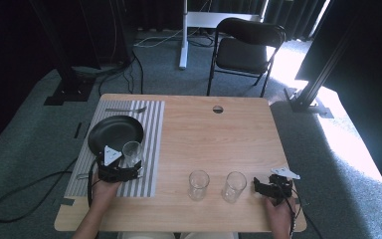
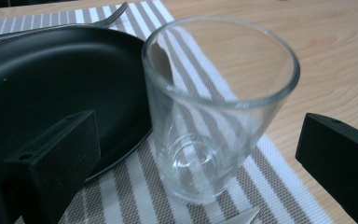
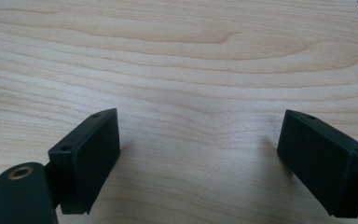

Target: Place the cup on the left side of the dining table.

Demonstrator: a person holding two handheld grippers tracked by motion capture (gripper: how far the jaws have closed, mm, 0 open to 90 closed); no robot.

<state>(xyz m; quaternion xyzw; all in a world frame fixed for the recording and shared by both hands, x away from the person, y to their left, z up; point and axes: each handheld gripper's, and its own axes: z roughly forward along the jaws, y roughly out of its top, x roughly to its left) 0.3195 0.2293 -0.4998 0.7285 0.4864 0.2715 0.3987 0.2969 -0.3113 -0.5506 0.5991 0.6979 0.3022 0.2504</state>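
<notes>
Left claw (image 1: 129,167), jaws spread wide with the pads clear of the glass: a clear tumbler (image 2: 212,109) stands upright between them, untouched on either side, on a woven placemat (image 2: 242,186) of grey and white stripes. The tumbler tapers toward a thick base and its smooth wall shows the stripes through it. Touching or just beside it on the left jaw's side lies a matte black round plate (image 2: 51,74), whose rim runs close under that jaw and narrows the room there; a metal fork (image 2: 60,27) lies on the mat beyond the plate. Right claw (image 3: 198,149), jaws likewise spread and holding nothing, hovers over bare, pale wood-grained worktop (image 3: 177,56) near its right front corner. In the high view two more clear glasses stand well apart from the mat: one (image 1: 198,184) at centre front, the other (image 1: 234,186) near the right claw. A black folding chair (image 1: 243,50) stands on grey carpet behind the worktop.
</notes>
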